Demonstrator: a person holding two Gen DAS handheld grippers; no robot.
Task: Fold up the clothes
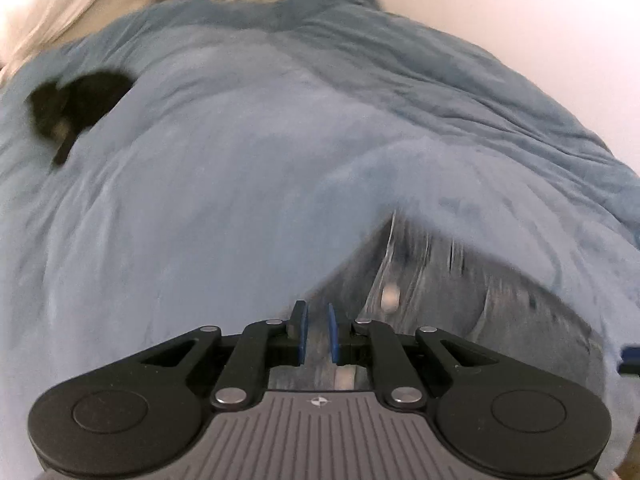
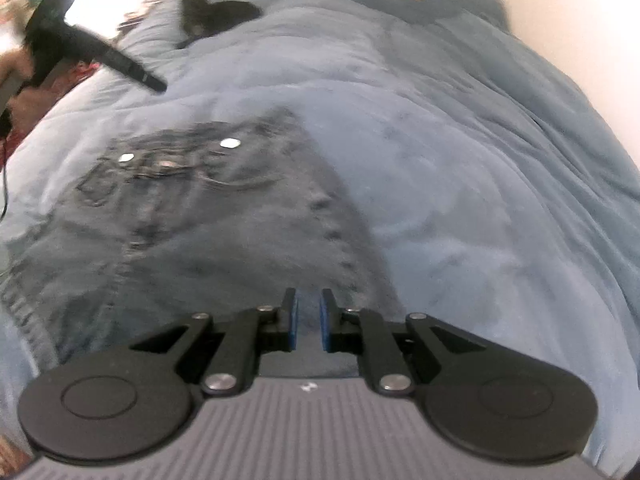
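Note:
A pair of dark blue jeans [image 2: 208, 216] is spread over the blue comforter [image 2: 480, 160], with its waistband and metal buttons at the far end. In the right wrist view my right gripper [image 2: 308, 316] is shut on the near edge of the denim, which fills the narrow gap between the blue pads. In the left wrist view the jeans [image 1: 460, 300] rise blurred at the lower right. My left gripper [image 1: 317, 332] is shut on a fold of them. A blue and black tip at the right edge [image 1: 628, 356] may be the other gripper.
A small black bundle [image 1: 76, 108] [image 2: 216, 12] lies on the comforter [image 1: 240, 200] at the far left. A blurred black disc-and-bar object [image 2: 92, 48] juts in over the bed's left side. A pale wall [image 1: 520, 8] borders the right.

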